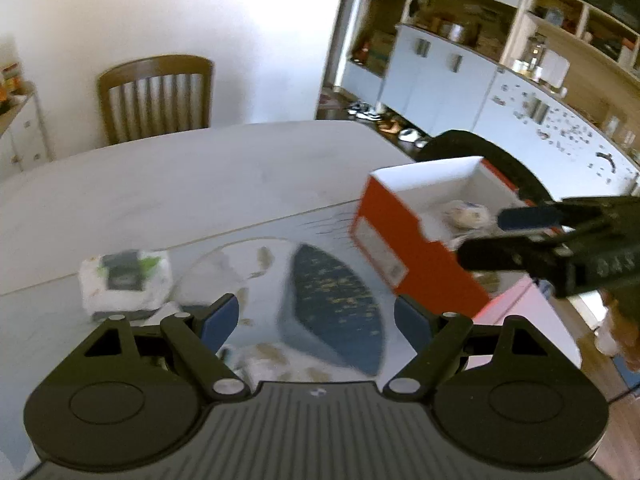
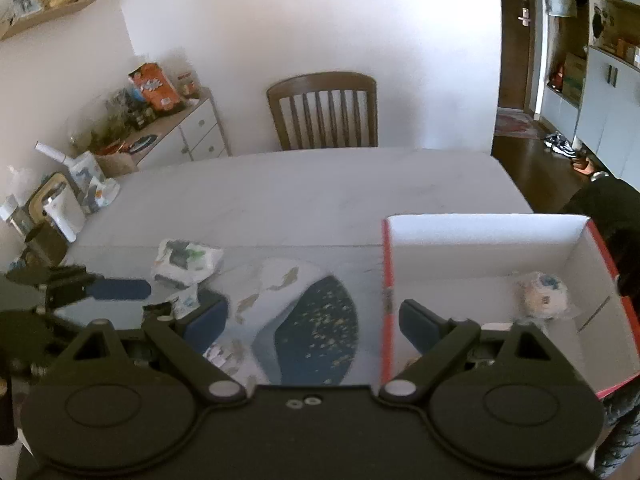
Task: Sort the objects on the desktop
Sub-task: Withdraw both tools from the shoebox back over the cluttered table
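Orange box [image 2: 386, 264] sits close right — both my grippers, left gripper [image 1: 316, 318] and right gripper [image 2: 312, 320], gape wide and empty, so reaching for the tissue pack [image 2: 186, 260] could knock it.

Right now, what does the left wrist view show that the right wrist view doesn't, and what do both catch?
Only the left wrist view shows the kitchen cabinets and the box's label. Only the right wrist view shows the cluttered sideboard and the box floor near its front wall. Both show the orange box holding a wrapped item, the tissue pack, the blue patterned mat, the chair, and both tools open: left tool, right tool.
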`<action>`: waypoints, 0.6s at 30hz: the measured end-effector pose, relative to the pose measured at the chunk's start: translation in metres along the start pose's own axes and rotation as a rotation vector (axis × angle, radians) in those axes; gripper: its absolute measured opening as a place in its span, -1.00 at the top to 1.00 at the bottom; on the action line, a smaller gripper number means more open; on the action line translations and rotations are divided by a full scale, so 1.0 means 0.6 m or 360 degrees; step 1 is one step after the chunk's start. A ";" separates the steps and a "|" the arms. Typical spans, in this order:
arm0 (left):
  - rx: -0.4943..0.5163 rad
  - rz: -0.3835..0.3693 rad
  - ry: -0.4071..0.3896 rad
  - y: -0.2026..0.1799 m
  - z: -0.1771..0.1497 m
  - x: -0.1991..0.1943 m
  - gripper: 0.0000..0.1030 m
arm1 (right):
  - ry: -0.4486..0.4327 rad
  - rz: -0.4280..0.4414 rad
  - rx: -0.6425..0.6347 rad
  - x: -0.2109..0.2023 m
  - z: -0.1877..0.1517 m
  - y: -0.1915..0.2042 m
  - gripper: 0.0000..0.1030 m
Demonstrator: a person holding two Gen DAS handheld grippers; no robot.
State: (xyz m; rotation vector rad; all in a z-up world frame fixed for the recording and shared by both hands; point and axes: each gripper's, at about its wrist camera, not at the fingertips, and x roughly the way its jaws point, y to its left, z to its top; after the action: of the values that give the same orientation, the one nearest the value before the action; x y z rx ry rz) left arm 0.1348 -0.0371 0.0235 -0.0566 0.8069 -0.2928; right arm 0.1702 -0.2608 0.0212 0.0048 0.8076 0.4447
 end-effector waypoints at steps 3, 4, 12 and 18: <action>-0.0011 0.0070 0.0009 0.029 -0.008 -0.002 -0.65 | 0.0009 -0.0001 -0.0005 0.008 -0.010 0.025 -0.81; -0.0019 0.0093 0.0012 0.039 -0.011 -0.003 -0.65 | 0.0011 -0.0008 -0.0013 0.010 -0.013 0.034 -0.81; -0.0066 0.0218 0.0039 0.104 -0.027 -0.006 -0.65 | -0.0027 -0.0122 -0.0066 0.026 -0.043 0.107 -0.81; -0.0107 0.0277 0.0080 0.141 -0.038 0.001 -0.65 | -0.0042 -0.0185 -0.0056 0.042 -0.067 0.152 -0.81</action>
State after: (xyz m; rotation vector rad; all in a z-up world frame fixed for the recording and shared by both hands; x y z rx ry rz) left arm 0.1385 0.0451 -0.0063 -0.0418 0.8659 -0.1030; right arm 0.1226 -0.1751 -0.0084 -0.0686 0.7696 0.3485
